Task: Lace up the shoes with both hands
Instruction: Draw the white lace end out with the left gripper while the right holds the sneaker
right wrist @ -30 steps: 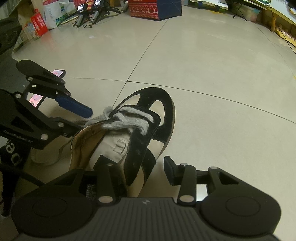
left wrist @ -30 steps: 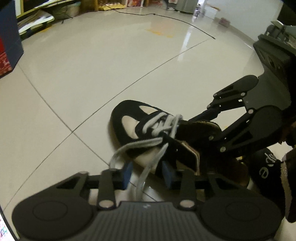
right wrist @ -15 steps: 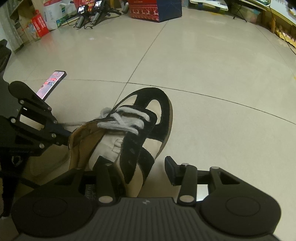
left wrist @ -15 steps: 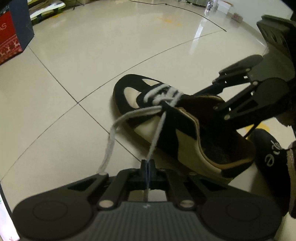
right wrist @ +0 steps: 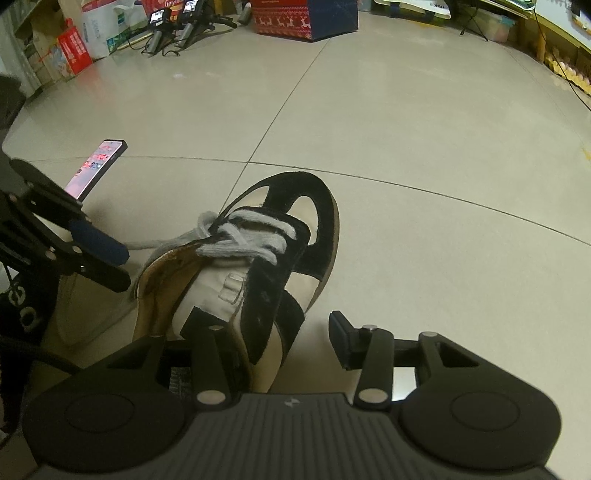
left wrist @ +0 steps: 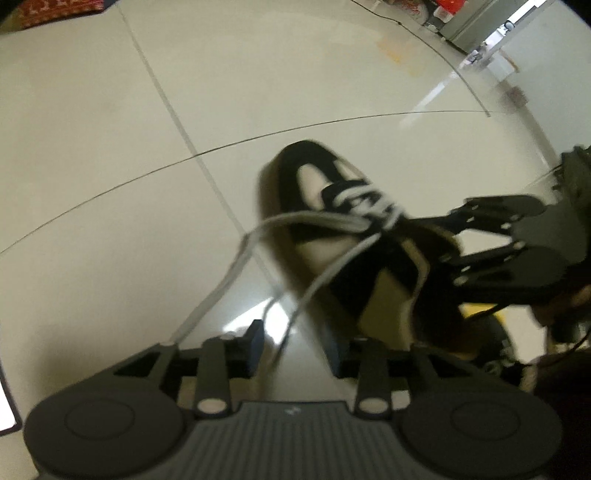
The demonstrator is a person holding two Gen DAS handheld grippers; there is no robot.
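Observation:
A black and cream shoe lies on the tiled floor, its toe pointing away. Two loose grey-white lace ends run from its eyelets toward my left gripper. That gripper is open, and one lace end hangs slack between its blue pads without being pinched. In the right wrist view the shoe has crossed laces over the tongue. My right gripper stands open astride the shoe's side wall, one finger inside the opening. The left gripper hovers at the shoe's left.
A lit phone lies on the floor left of the shoe. A red and blue box, tripods and cartons stand along the far wall. A black item with white letters sits near the heel. A cable crosses the floor.
The left gripper closed on a lace end half a second ago and has now opened, leaving the lace slack. It also drew back and tilted. The right gripper stayed put.

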